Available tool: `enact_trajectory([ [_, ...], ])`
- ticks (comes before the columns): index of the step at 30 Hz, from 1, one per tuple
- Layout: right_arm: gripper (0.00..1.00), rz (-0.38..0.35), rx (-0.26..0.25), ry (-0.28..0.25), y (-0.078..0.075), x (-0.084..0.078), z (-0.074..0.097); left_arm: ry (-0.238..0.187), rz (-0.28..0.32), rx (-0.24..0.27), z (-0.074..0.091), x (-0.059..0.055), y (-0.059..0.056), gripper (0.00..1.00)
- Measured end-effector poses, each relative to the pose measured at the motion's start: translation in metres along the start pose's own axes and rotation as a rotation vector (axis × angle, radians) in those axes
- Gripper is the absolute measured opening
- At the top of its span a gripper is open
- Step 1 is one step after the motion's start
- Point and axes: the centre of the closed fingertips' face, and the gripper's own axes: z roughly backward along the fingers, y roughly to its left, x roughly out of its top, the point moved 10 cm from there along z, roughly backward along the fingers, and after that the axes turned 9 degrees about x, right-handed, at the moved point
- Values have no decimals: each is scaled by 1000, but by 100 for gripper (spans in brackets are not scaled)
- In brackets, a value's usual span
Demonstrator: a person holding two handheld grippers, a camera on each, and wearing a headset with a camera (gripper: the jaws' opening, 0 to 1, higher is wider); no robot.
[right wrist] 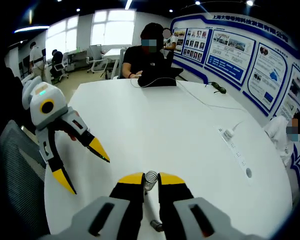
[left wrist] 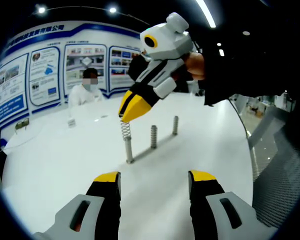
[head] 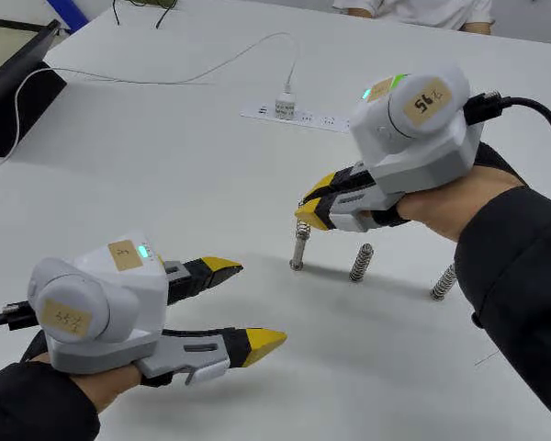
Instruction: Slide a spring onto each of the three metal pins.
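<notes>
Three thin metal pins stand in a row on the white table point(head: 165, 184). The middle pin point(head: 361, 262) and the right pin point(head: 444, 281) each carry a spring. My right gripper point(head: 305, 209) is shut on a third spring point(head: 302, 230), holding it over the top of the left pin point(head: 297, 259). The right gripper view has the spring point(right wrist: 150, 176) pinched between that gripper's point(right wrist: 151, 180) yellow tips. The left gripper view shows the right gripper point(left wrist: 127, 116), the spring point(left wrist: 125, 130) and the pin point(left wrist: 128, 150). My left gripper point(head: 254, 303) point(left wrist: 155, 176) hangs open and holds nothing, near the front left.
A white power strip point(head: 289, 114) with a plug and a cable lies at the back of the table. A dark screen point(head: 9, 87) stands at the far left. A person point(right wrist: 150, 62) sits at a laptop across the table.
</notes>
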Motion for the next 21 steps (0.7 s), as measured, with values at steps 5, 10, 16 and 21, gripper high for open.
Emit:
enact_trajectory([
  [5,12,-7,-3,1,0,-1,2,1,0,-1,0,0,0,55],
  [10,12,-6,-1,5,2,0,2,2,0,0,0,0,1,55],
  [16,12,-3,-6,11,2,-1,3,5,-1,-1,0,0,1,55],
  [21,12,-4,-6,12,2,-2,4,7,-4,-2,0,0,0,55],
])
